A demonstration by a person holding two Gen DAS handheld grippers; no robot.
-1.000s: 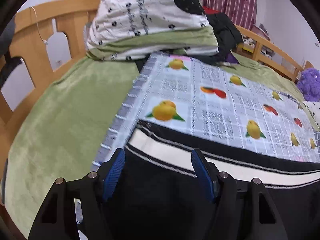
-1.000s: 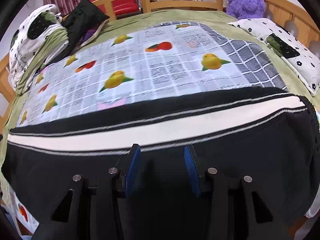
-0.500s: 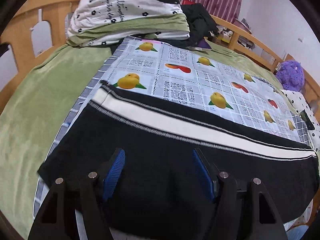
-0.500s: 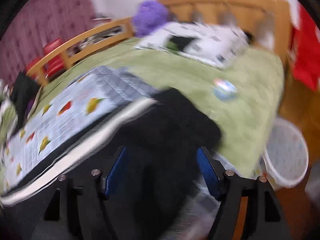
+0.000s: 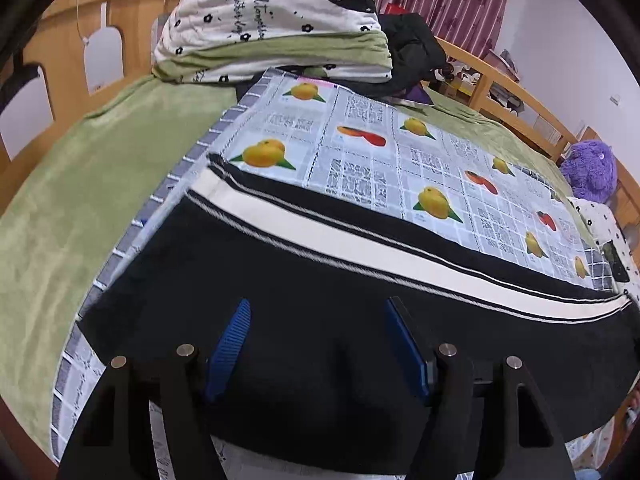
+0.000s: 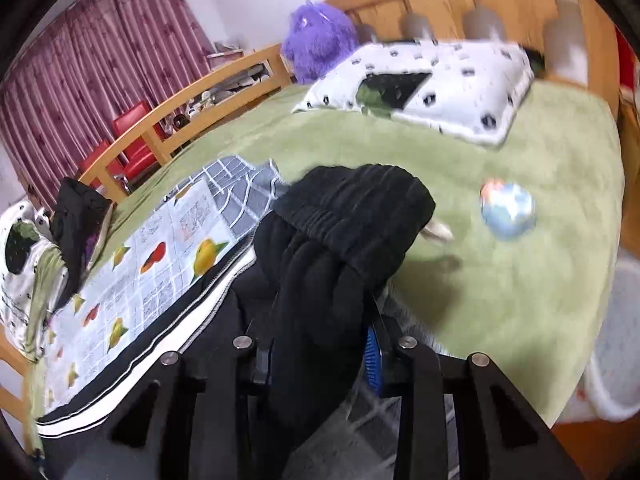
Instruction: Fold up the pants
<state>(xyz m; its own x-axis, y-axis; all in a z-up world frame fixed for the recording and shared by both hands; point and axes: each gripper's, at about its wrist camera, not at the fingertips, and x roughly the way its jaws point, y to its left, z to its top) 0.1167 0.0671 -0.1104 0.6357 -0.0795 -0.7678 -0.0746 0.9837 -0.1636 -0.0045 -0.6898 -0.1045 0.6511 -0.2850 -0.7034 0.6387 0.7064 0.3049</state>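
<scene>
Black pants (image 5: 320, 320) with a white side stripe lie lengthwise on a fruit-print cloth (image 5: 380, 152) on the bed. My left gripper (image 5: 316, 340) is open and empty, hovering over the black fabric near the leg end. In the right wrist view, my right gripper (image 6: 320, 344) is shut on the bunched elastic waistband end of the pants (image 6: 344, 220), which rises lifted between the blue fingers (image 6: 372, 360). The striped leg (image 6: 160, 340) runs off to the left.
Folded white-and-green bedding (image 5: 272, 24) and dark clothes (image 5: 412, 48) are piled at one end. A patterned pillow (image 6: 432, 84), a purple plush toy (image 6: 320, 40) and a small ball (image 6: 508, 208) lie on the green blanket (image 6: 520, 280). Wooden rails (image 6: 180, 112) surround the bed. A white basket (image 6: 616, 340) stands beside it.
My right gripper swung right to the waistband end, closed on it and lifted it. My left gripper drew back from the leg end and stayed open.
</scene>
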